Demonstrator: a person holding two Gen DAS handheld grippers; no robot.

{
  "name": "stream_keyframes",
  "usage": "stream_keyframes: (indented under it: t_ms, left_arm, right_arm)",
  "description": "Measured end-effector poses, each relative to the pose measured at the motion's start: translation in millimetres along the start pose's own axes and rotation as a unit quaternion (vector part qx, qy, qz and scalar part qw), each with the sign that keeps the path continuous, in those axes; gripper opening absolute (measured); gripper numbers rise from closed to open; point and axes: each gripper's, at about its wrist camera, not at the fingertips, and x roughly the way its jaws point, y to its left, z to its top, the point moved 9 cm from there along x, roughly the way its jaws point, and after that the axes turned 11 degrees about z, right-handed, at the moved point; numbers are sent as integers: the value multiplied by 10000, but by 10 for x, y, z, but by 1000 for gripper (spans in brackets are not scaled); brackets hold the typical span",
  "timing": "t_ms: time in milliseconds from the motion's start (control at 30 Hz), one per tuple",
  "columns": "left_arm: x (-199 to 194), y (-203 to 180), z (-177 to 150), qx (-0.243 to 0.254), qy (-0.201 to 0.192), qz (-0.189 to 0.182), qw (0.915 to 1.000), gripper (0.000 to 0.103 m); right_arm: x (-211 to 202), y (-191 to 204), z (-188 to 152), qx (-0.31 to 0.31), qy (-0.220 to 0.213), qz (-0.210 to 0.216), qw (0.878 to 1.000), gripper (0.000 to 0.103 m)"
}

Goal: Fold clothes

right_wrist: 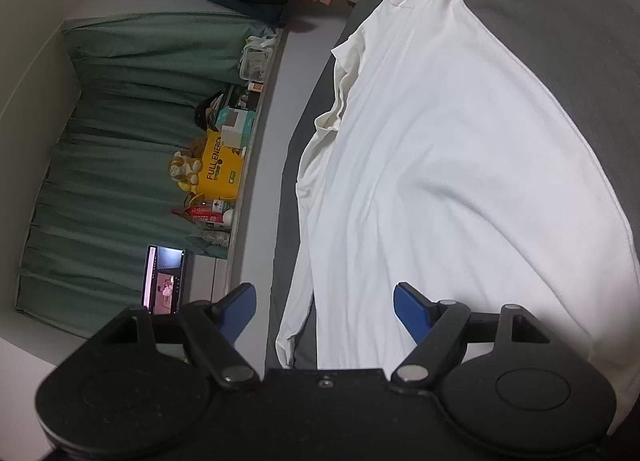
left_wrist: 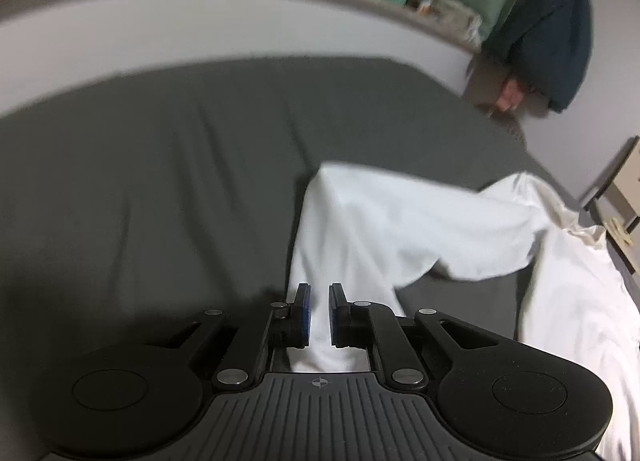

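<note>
left gripper pinching white cotton shirt sleeve: keep pinch, lay flat across shirt body on grey bedsheet; right gripper spread, empty.

Spread across the grey fitted bed sheet, the white cotton garment, with a cluttered ledge beyond the sheet's edge.

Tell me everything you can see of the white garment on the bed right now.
The white cotton-looking garment lies spread over the dark grey bedsheet, soft and creased, with rumpled folds along one edge. In the left wrist view one part of it is lifted and doubled over, leaving a gap of sheet beneath. A strip of its cloth runs between the pads of the left claw, which is shut on it. The right claw is open over the garment's edge, gripping nothing.
</note>
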Motion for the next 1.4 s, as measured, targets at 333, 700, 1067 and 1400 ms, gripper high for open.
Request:
stream_keyframes:
  t_ms: [333, 700, 1067, 1400]
  left_arm:
    - [-81, -371, 45, 408, 190, -782, 9959, 9]
    - [-77, -40, 56, -1046, 583, -1186, 9857, 67]
    - [37, -117, -108, -1283, 1312, -1785, 9667, 68]
    - [116, 325, -151, -2010, 1134, -831, 9695, 67]
  right_arm:
    - [14, -9, 6, 46, 7, 44, 10000, 75]
    - [28, -27, 18, 81, 26, 74, 9999, 76]
    - [17, -30, 25, 94, 17, 96, 9999, 79]
    - [16, -38, 37, 99, 11, 98, 9999, 80]
